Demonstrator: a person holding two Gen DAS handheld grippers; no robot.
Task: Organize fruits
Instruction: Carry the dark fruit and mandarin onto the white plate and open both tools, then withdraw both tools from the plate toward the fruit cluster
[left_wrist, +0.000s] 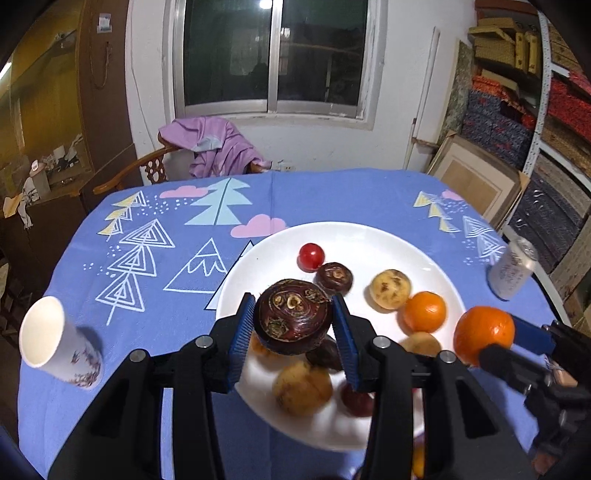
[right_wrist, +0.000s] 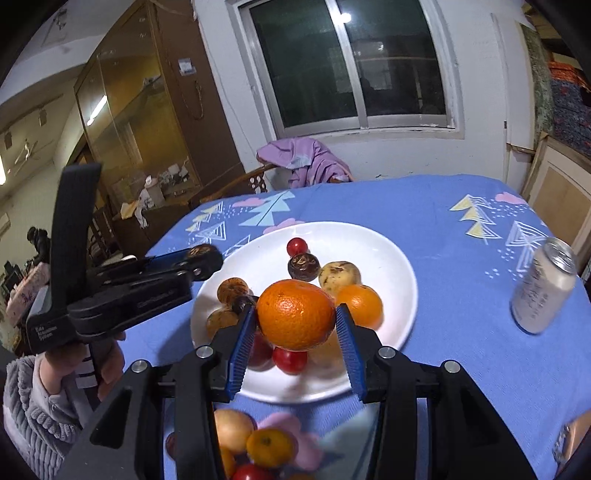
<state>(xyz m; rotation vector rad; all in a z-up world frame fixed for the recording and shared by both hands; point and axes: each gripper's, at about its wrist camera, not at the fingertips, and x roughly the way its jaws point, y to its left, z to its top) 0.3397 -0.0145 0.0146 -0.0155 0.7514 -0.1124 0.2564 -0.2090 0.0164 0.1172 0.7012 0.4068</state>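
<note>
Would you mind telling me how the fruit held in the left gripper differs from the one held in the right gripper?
The fruit in the left gripper is a dark maroon water chestnut, while the right gripper holds a bright orange. The water chestnut is flattened, with a glossy skin marked by rings and brownish buds; the orange is rounder, with a finely dimpled peel. Both are clamped between blue pads above the white plate.
</note>
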